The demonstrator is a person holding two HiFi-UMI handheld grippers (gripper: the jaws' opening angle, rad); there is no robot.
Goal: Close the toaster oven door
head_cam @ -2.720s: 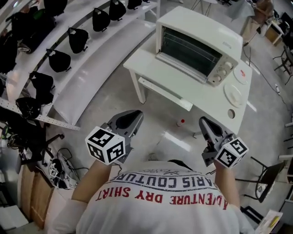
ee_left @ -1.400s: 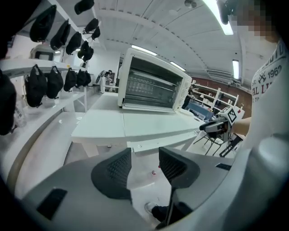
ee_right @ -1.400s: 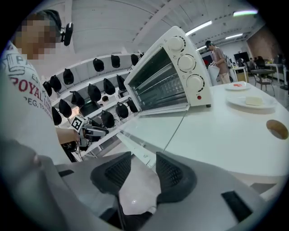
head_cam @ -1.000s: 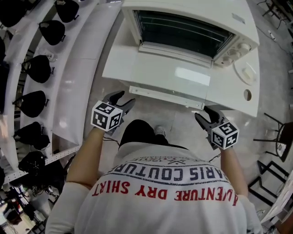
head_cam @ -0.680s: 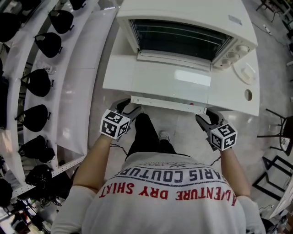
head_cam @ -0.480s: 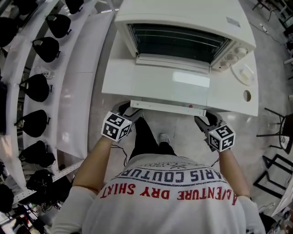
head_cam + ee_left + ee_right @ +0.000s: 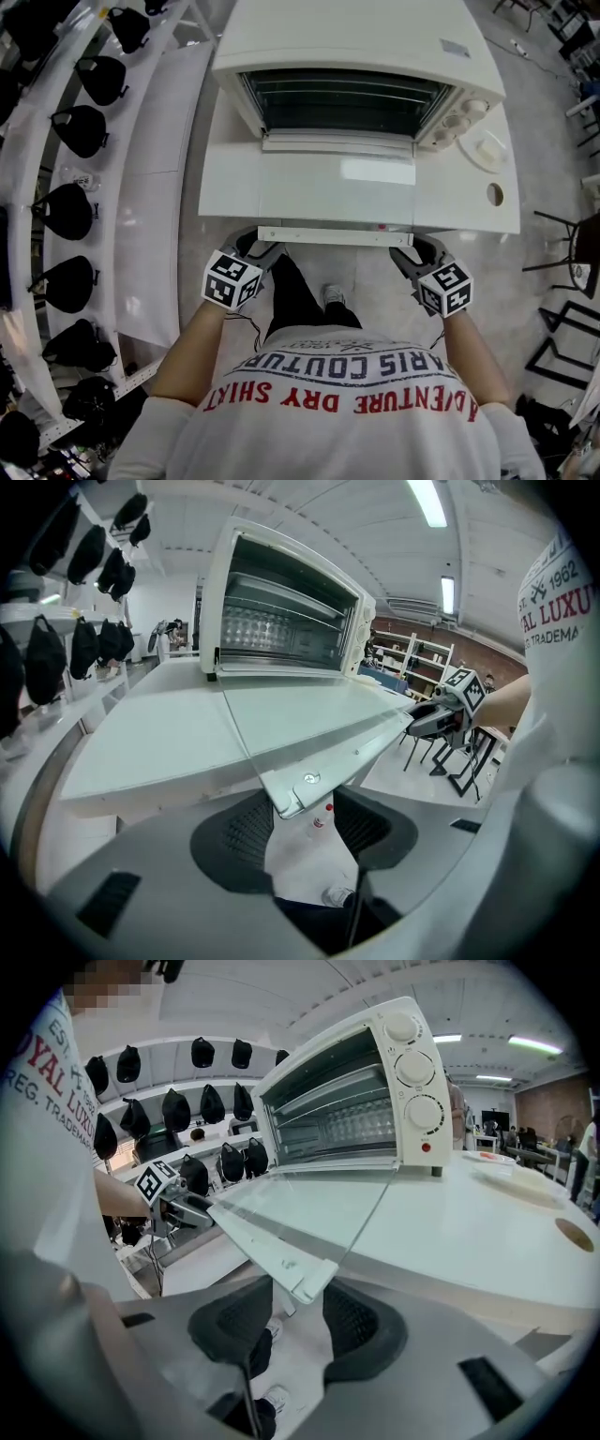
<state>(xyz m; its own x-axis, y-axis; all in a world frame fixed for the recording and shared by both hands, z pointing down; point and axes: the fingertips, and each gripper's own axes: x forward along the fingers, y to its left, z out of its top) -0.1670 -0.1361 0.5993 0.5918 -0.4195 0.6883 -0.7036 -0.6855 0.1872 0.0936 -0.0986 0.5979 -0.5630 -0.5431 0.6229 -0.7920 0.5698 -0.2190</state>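
Observation:
A white toaster oven [image 7: 356, 56] stands on a white table [image 7: 469, 202], its glass door [image 7: 328, 192] folded down flat toward me. The door's white handle bar [image 7: 333, 234] juts past the table's front edge. My left gripper [image 7: 258, 242] sits at the bar's left end, which lies between its closing jaws [image 7: 305, 822] with a gap still showing. At the bar's right end my right gripper [image 7: 412, 251] does the same: the handle end [image 7: 309, 1279] is between its closing jaws [image 7: 298, 1312], and the pads do not visibly press.
Black caps [image 7: 75, 122] hang on curved white racks at the left. A white lid [image 7: 485, 150] and a round hole [image 7: 494, 194] mark the table's right side. Dark chairs [image 7: 572, 253] stand at the right. My leg and shoe [image 7: 330, 296] are below the handle.
I have stepped up to the oven and both grippers have moved forward onto the ends of the door handle. The door still lies flat.

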